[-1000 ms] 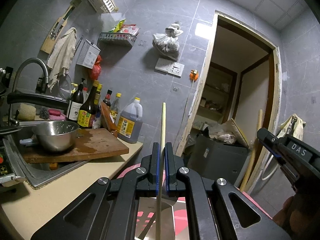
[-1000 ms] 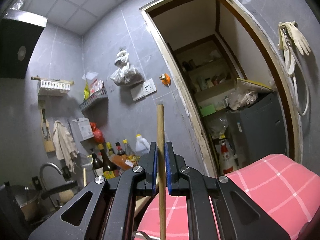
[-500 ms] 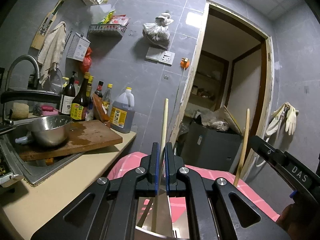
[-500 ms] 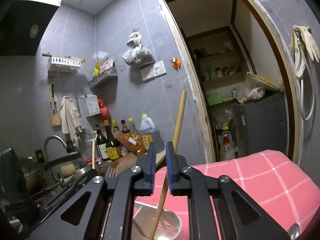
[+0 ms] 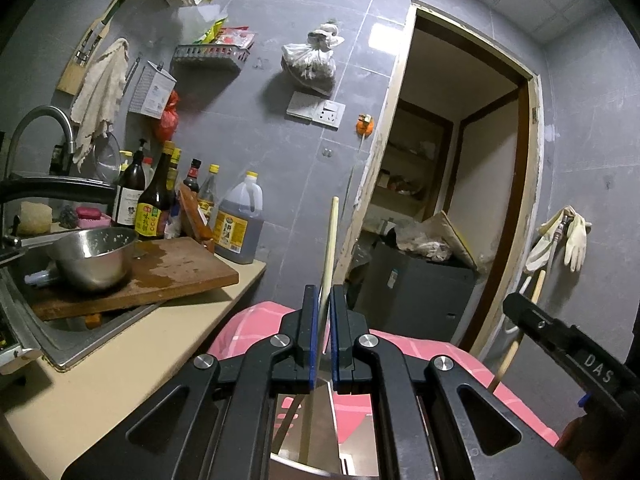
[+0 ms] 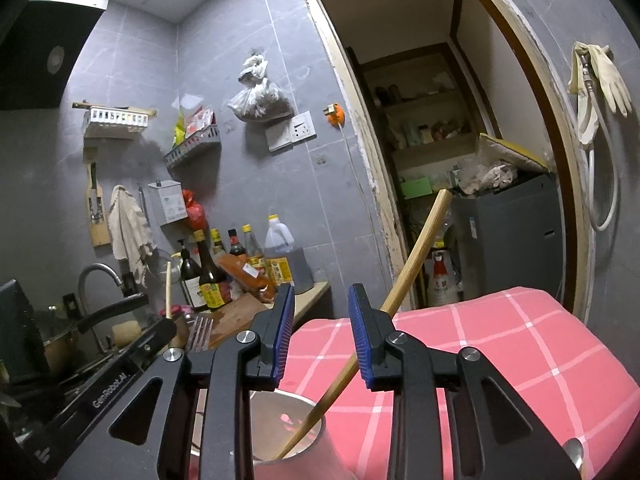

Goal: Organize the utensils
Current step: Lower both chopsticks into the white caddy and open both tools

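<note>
Cup (image 6: pixel 280 420) base cut off. Left gripper (image 5: pixel 323 340) clenched on upright pale chopstick (image 5: pixel 330 248); right gripper (image 6: pixel 320 336) opening, empty, brown chopstick (image 6: pixel 416 260) leaning up-right in cup.

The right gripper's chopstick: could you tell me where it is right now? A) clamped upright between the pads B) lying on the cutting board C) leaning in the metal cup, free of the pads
C: the chopstick leans in the metal cup while the right gripper jaws are opening, nothing pressed between them.

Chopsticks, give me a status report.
Left gripper shut on pale chopstick. Right gripper opening, darker chopstick leaning in metal cup. Nothing blocking.
</note>
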### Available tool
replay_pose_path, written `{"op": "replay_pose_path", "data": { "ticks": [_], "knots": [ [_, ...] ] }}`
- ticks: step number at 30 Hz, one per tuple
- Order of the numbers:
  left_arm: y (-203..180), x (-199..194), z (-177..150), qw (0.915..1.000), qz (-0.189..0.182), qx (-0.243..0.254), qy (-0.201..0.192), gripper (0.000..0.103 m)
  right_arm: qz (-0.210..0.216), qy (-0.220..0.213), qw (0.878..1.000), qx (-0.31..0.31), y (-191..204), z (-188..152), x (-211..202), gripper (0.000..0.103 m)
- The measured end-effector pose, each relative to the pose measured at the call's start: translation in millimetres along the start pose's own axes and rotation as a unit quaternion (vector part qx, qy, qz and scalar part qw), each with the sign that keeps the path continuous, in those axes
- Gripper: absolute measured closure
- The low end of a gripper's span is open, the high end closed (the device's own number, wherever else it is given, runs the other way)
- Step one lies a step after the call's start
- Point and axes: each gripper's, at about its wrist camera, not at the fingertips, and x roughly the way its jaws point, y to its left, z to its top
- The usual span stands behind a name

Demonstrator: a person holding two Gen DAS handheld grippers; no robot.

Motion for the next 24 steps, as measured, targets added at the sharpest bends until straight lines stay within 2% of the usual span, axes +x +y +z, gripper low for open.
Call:
{"op": "replay_pose_path", "data": {
  "ticks": [10,16,17,19,21,24],
  "knots": [
    [2,-11,5,0.9999,-0.009,-0.001,0.005,0.099,0.018,-0.001,1.000,-0.009,2,4,-17,0.073],
    [-1,-22,6,0.9998,-0.014,0.003,0.015,0.097,0.023,-0.002,1.000,-0.009,4,6,-33,0.067],
    [-1,-23,6,0.9998,-0.015,0.003,0.015,0.096,0.022,-0.003,1.000,-0.009,3,6,-35,0.066],
    [-3,-31,8,0.9998,-0.017,0.003,0.013,0.084,0.016,-0.003,1.000,-0.010,1,6,-42,0.063],
    [-5,-37,10,0.9998,-0.018,0.002,0.013,0.076,0.008,-0.002,1.000,-0.007,-4,6,-50,0.060],
    [-11,-49,13,0.9997,-0.017,0.005,0.016,0.074,-0.005,-0.002,1.000,-0.005,-11,7,-61,0.054]
  ]
}}
